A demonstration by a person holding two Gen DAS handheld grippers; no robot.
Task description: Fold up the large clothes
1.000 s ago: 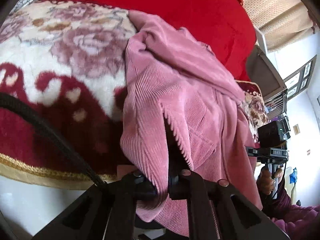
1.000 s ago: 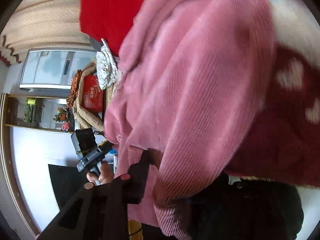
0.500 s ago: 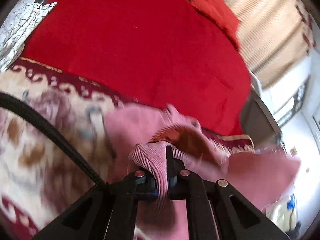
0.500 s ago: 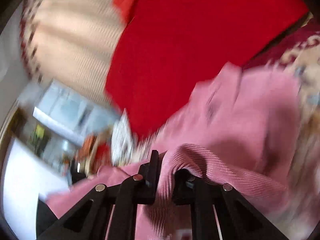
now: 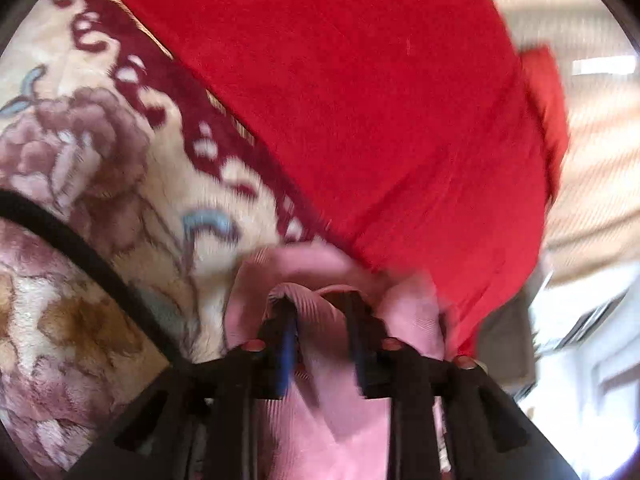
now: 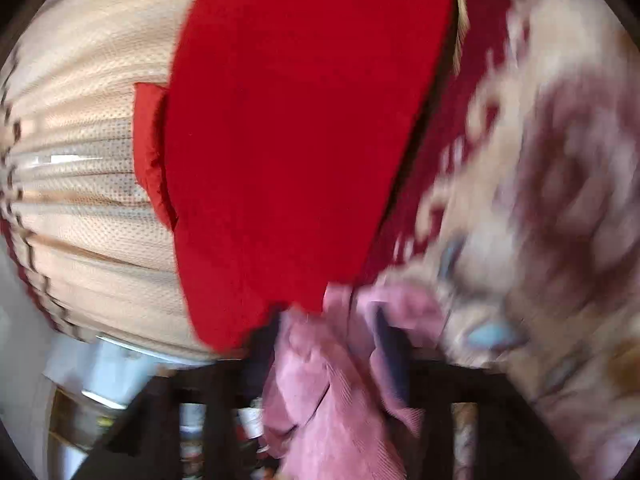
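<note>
A pink ribbed garment (image 5: 340, 420) lies on the floral blanket (image 5: 100, 160) near the border with the red bed cover (image 5: 360, 100). My left gripper (image 5: 318, 304) has its jaws opening; a fold of the pink cloth loops over the left fingertip and lies loose in the gap. In the blurred right wrist view the same garment (image 6: 320, 400) bunches between the fingers of my right gripper (image 6: 326, 328), whose jaws are also opening, with cloth draped over the right finger. Neither pair of pads presses on the cloth.
The red cover (image 6: 300, 120) spreads over the far part of the bed, with a red pillow (image 5: 544, 100) at its end. Beige curtains (image 6: 80, 160) hang behind. A black cable (image 5: 80, 248) crosses the left wrist view. Furniture stands beyond the bed's edge.
Both grippers carried the pink garment across the blanket toward the red cover. Their jaws, shut on the cloth before, now stand apart with the fabric slack between them.
</note>
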